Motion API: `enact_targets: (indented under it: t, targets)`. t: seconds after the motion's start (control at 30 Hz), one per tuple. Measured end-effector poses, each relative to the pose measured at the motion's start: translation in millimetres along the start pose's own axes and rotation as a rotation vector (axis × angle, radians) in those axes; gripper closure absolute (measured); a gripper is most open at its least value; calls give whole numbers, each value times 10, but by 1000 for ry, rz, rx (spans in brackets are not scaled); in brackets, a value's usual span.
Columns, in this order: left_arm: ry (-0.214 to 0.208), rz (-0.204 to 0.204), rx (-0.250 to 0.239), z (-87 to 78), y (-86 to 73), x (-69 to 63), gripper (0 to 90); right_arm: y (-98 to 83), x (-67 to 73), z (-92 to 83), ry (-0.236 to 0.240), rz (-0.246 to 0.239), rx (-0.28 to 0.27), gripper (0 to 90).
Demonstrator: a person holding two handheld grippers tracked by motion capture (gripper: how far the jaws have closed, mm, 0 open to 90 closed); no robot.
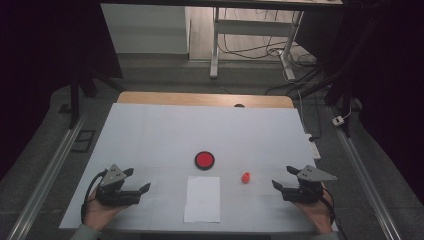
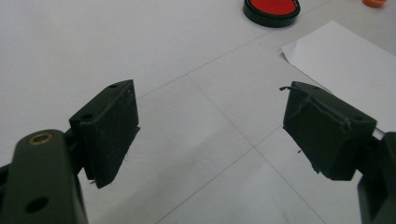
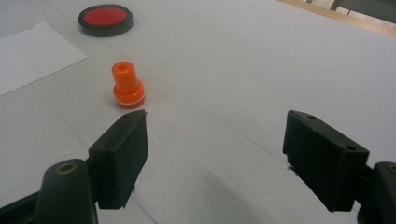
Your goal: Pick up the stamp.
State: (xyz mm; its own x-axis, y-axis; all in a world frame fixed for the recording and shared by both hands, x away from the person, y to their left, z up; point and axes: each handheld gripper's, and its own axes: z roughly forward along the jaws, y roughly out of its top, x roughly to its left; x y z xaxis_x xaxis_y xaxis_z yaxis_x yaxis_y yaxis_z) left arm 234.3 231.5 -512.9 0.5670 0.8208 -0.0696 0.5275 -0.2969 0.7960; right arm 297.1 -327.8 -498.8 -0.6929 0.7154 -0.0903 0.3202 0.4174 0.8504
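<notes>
Right gripper view: orange stamp point(image 3: 127, 85) upright ahead of right gripper point(image 3: 217, 158).

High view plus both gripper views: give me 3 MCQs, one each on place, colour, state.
1. The white paper sheet lies where?
A. near edge, between the grippers
B. far edge
C. under the stamp

2. What colour fills the round ink pad?
A. blue
B. red
C. green

3. How are the jaws of the right gripper?
A. open, holding nothing
B. shut on the orange stamp
C. shut on the paper

Answers:
1 A: it sits between both grippers.
2 B: red disc, black rim.
3 A: jaws apart, stamp standing ahead.
</notes>
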Motion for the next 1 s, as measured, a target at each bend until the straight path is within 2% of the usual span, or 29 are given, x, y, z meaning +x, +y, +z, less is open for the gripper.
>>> enact_targets:
  t: [0.13, 0.27, 1.0]
  targets:
    - [-13, 12, 12, 30, 8, -15, 180, -5, 9, -19, 1, 1, 3, 214]
    - [-22, 31, 15, 48, 21, -30, 177, -14, -9, -48, 3, 26, 6, 221]
    - [-29, 27, 9, 55, 20, -10, 175, 29, 18, -38, 6, 34, -14, 253]
